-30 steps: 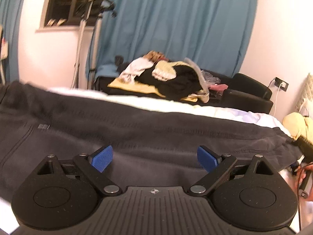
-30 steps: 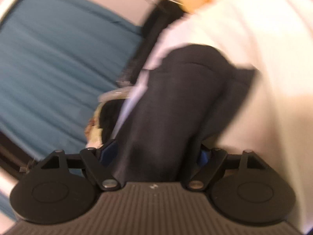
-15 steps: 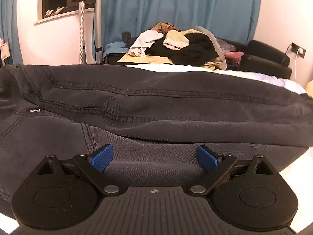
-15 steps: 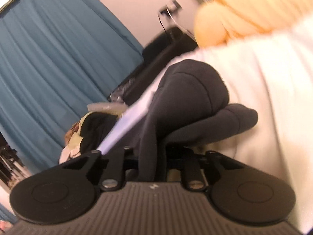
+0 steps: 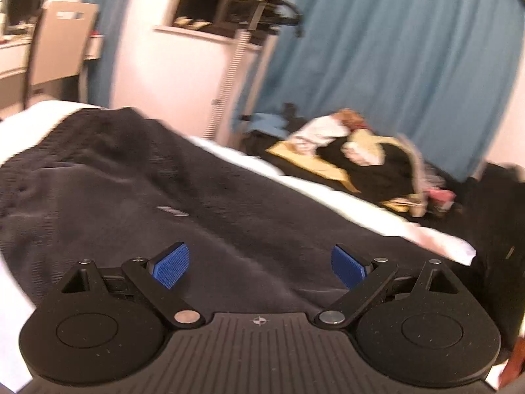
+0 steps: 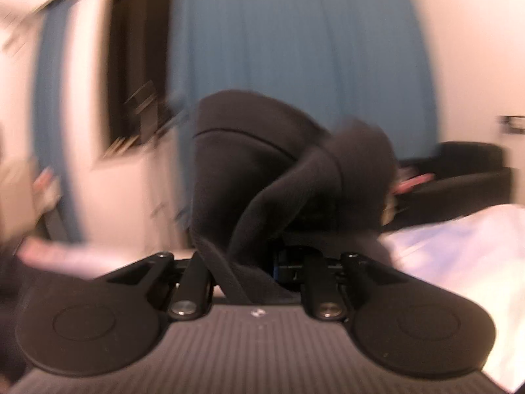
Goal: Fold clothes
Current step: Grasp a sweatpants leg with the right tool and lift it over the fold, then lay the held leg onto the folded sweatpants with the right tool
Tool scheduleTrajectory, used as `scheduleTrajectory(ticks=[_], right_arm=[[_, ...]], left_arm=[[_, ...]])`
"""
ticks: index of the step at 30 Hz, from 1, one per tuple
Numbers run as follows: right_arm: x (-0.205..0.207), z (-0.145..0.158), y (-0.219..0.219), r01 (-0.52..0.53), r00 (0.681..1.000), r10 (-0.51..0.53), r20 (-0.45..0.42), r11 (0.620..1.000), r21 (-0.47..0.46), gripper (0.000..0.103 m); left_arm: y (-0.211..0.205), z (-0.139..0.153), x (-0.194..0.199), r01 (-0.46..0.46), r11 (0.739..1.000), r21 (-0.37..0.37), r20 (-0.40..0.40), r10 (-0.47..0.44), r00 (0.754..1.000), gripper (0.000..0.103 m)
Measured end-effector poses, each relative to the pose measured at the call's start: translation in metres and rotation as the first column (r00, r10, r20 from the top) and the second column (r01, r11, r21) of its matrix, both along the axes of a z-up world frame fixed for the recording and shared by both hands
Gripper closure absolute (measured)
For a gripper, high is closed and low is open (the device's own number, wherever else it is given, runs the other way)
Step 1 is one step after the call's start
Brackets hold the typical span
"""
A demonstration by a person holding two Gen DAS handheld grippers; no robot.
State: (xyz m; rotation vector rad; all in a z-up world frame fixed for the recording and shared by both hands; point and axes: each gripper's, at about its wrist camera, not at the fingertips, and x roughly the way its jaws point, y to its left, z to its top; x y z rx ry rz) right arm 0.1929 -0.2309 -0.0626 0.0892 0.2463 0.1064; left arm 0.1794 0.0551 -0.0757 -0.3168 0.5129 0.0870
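Right gripper (image 6: pixel 259 262) clamped shut on the leg end of the dark trousers (image 5: pixel 197 203) and swung it up off the bed (image 6: pixel 459 246), so the fold's underway. Left gripper (image 5: pixel 259 264) hangs open over the trousers, holding nothing.

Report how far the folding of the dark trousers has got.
Done: nothing looks folded; the dark grey denim trousers lie spread over the white bed. In hand: the right gripper is shut on a bunched trouser end, lifted; the left gripper is open above the fabric. Left: laying that end over, then the mixed clothes heap.
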Motion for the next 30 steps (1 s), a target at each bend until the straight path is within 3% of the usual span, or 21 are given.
scheduleTrajectory(ticks=[3, 5, 11, 14, 18, 21, 23, 26, 28, 30], right_arm=[[-0.003, -0.051, 0.064, -0.169, 0.977, 0.145, -0.156, 0.974, -0.149, 0.086], [-0.007, -0.067, 0.080, -0.189, 0.972, 0.150, -0.179, 0.956, -0.224, 0.086], [-0.012, -0.054, 0.059, -0.214, 0.960, 0.182, -0.211, 0.966, -0.142, 0.077], [-0.026, -0.047, 0.047, -0.238, 0.955, 0.205, -0.212, 0.961, -0.139, 0.088], [-0.032, -0.032, 0.036, -0.183, 0.975, 0.177, -0.135, 0.983, -0.029, 0.091], [-0.041, -0.011, 0.044, -0.234, 0.972, 0.234, -0.029, 0.972, -0.002, 0.092], [-0.047, -0.005, 0.059, -0.283, 0.959, 0.282, -0.019, 0.958, -0.046, 0.092], [-0.040, -0.027, 0.084, -0.353, 0.931, 0.332, -0.154, 0.926, -0.134, 0.092], [-0.031, -0.048, 0.087, -0.358, 0.910, 0.322, -0.262, 0.928, -0.101, 0.091], [-0.031, -0.049, 0.089, -0.362, 0.907, 0.325, -0.266, 0.926, -0.103, 0.087]], left_arm=[[0.012, -0.002, -0.002, -0.018, 0.999, -0.042, 0.005, 0.018, 1.000, 0.008], [0.014, 0.000, -0.002, -0.008, 0.999, -0.054, 0.009, 0.009, 1.000, 0.008], [0.007, -0.003, -0.003, 0.073, 0.995, -0.066, 0.067, -0.069, 0.995, 0.008], [0.002, -0.004, -0.003, 0.124, 0.990, -0.069, 0.098, -0.117, 0.988, 0.008], [0.001, -0.002, -0.006, 0.149, 0.984, -0.096, 0.131, -0.136, 0.982, 0.008], [0.005, 0.001, -0.009, 0.125, 0.986, -0.113, 0.149, -0.108, 0.983, 0.008], [0.008, 0.002, -0.010, 0.086, 0.991, -0.105, 0.142, -0.071, 0.987, 0.008], [0.015, 0.001, -0.009, 0.062, 0.990, -0.126, 0.147, -0.043, 0.988, 0.008], [0.016, 0.000, -0.008, 0.055, 0.990, -0.133, 0.138, -0.036, 0.990, 0.008], [0.013, 0.000, -0.007, 0.075, 0.990, -0.122, 0.147, -0.057, 0.987, 0.008]])
